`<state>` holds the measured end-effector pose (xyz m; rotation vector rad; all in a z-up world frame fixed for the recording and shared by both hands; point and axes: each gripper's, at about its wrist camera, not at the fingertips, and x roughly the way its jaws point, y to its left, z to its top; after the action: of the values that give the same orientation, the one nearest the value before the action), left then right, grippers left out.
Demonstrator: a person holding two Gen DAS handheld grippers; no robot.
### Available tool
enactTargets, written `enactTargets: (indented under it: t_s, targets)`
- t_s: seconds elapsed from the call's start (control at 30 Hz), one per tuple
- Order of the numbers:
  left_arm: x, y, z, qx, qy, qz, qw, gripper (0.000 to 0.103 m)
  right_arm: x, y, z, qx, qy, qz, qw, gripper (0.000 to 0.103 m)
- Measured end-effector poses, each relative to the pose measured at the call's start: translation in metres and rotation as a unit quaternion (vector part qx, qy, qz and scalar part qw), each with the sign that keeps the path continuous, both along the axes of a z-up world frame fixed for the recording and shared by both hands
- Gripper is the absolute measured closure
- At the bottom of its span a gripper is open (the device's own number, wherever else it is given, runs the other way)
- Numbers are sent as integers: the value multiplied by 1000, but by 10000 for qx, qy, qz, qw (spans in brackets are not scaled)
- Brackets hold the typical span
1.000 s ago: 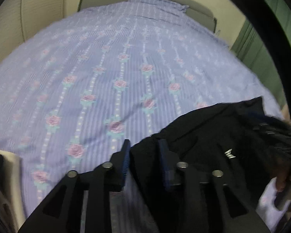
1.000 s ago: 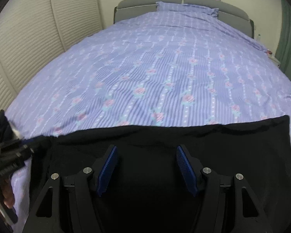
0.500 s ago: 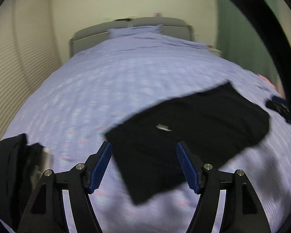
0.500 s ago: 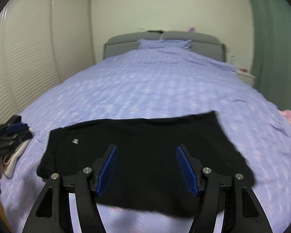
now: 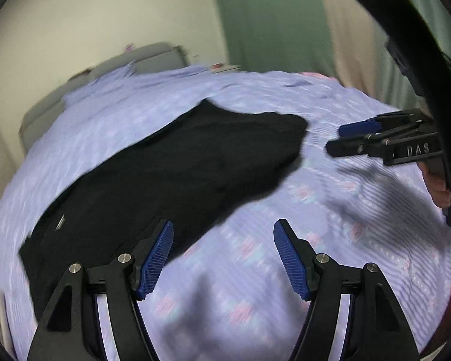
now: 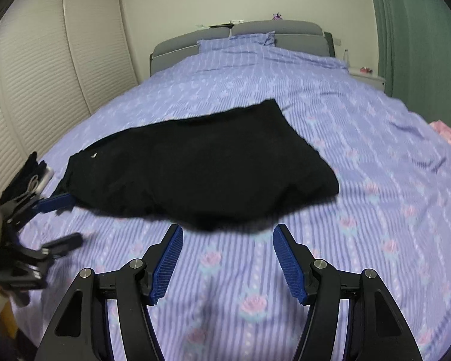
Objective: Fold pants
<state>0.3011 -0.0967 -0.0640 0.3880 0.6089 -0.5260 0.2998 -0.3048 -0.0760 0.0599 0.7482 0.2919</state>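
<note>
Both grippers hang empty, left gripper (image 5: 223, 255) and right gripper (image 6: 228, 258), jaws apart. Left's jaws just opened, nothing between them. Black pants (image 6: 201, 168) lie folded on the bed (image 6: 360, 210), ahead of both.

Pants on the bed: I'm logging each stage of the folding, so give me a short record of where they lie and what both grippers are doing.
pants: black, folded into a broad flat shape, lying on the bedspread
bedspread: purple with pink roses, covers the bed
left gripper: open, nothing between the pads, one pad over the pants' near edge
right gripper: open, empty, hovering just short of the pants
contact: neither gripper holds the pants
pink cloth: at the bed's right edge, away from the pants
</note>
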Motion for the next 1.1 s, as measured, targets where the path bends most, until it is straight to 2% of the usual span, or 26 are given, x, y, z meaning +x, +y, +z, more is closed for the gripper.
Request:
enactTargets:
  t_s: [0.1,0.2,0.3,0.37,0.43,0.47,0.57,0.7,0.87,0.97,1.1]
  targets:
    - [17,-28,-6,204,-17,-296,9994,35,-5,-8,-11,39,64,12,10000,45]
    - [42,-50,-15,450,-1,-377,9983,38,-5,-14,-20,162,164,48,9997,49]
    - [60,-55,-25,638,175,-403,9970,53,-1,-16,-27,215,254,110,9994,54]
    - [71,-59,-30,694,324,-412,9962,77,2,-13,-29,239,278,162,9992,54]
    - [81,-57,-27,590,539,-409,9960,93,6,-8,-31,260,280,249,9990,54]
    - [85,-52,-22,447,685,-389,9959,95,8,-7,-31,259,280,284,9989,54]
    - [108,-38,-8,-110,1067,-216,9940,97,15,3,-32,270,240,508,9981,55]
    - [136,-24,2,-465,1267,21,9909,97,31,17,-31,385,223,702,9965,59]
    - [161,-12,-1,-590,1486,252,9868,97,56,32,-25,601,115,742,9954,59]
    - [168,-6,-4,-588,1501,407,9861,97,71,44,-22,434,29,842,9955,59]
    - [177,-1,-10,-645,1554,608,9839,97,98,59,-28,166,150,977,9950,59]
